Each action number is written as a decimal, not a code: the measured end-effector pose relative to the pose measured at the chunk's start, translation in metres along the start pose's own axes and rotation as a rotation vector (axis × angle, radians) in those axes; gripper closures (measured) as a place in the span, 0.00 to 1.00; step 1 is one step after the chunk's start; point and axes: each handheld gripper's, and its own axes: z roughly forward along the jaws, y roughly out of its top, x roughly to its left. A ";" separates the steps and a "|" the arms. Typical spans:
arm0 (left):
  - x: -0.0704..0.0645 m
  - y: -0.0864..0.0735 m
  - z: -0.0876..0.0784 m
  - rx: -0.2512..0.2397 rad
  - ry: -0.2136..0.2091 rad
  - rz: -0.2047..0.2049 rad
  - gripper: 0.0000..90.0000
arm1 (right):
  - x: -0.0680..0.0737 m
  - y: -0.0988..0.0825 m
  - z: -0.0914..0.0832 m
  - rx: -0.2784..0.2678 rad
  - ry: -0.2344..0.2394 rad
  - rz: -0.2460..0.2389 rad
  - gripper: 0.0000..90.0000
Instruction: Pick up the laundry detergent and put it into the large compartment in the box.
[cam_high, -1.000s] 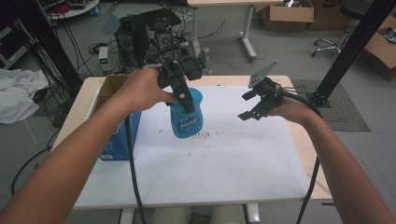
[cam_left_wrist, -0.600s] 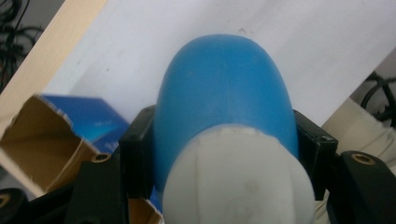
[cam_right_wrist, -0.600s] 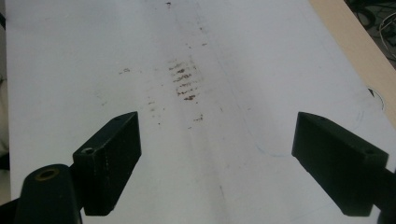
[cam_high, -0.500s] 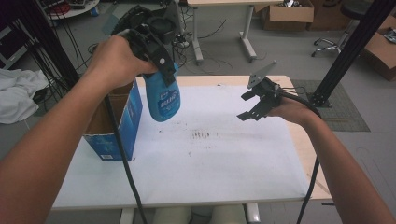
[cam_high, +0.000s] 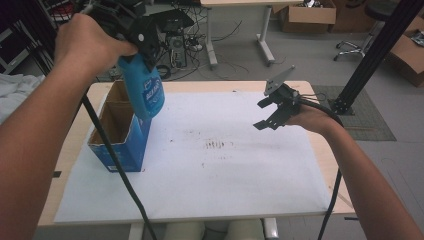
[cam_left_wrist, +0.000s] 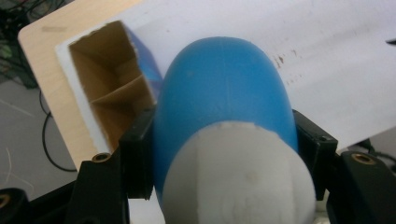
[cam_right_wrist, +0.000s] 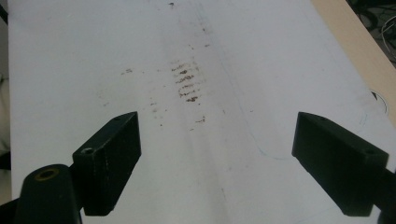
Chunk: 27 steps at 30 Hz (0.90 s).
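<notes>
Overhead, the blue bottle is seen clamped by the left gripper above the open cardboard box, box dividers revealed in the left gripper view, right gripper spread empty, stained paper beneath it.

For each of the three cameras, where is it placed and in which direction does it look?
High view: above the person's side, looking forward and down at the table; both forearms show.
Left gripper view: on the left gripper, looking along its jaws at the blue bottle and cardboard box.
Right gripper view: on the right gripper, facing the white sheet.
Shared: the sheet's brown marks.
</notes>
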 end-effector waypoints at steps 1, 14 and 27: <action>0.004 -0.001 -0.002 0.000 0.002 -0.017 0.42 | 0.000 0.000 0.000 -0.001 0.000 -0.003 0.17; 0.038 -0.008 0.003 0.001 0.067 -0.215 0.42 | 0.002 0.004 0.003 -0.005 0.005 -0.008 0.17; 0.070 -0.021 0.027 -0.030 0.109 -0.337 0.42 | 0.000 0.004 0.002 -0.005 0.000 -0.008 0.17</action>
